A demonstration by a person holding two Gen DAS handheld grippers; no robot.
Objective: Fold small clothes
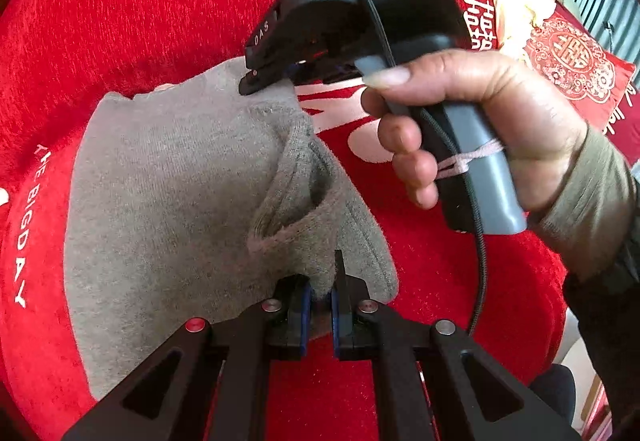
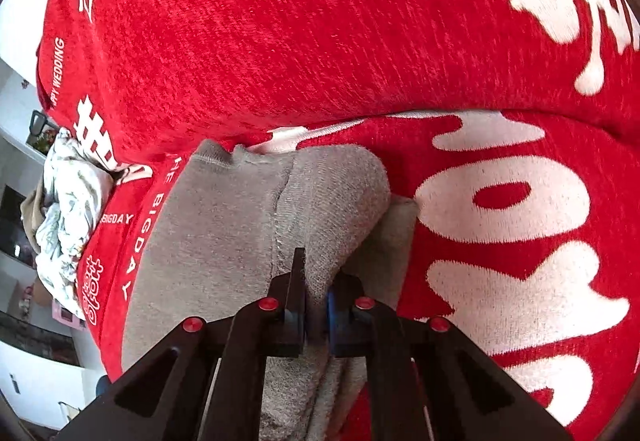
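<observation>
Grey knit garment [image 1: 172, 177] lies on the red printed blanket [image 1: 160, 1]. Left tongs [image 1: 320, 305] pinch its near edge. Right tongs [image 2: 316, 305] clamp a raised fold at its far corner.

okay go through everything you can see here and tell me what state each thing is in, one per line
Grey garment: partly folded, pinched at two edges, lying on the blanket.
Left tongs: shut on the garment's near edge.
Right tongs: shut on a fold of the garment.
Right hand: wrapped around the right tool's handle.
Red blanket: spread out under the garment.
White patterned cloth: crumpled at the blanket's edge.
</observation>
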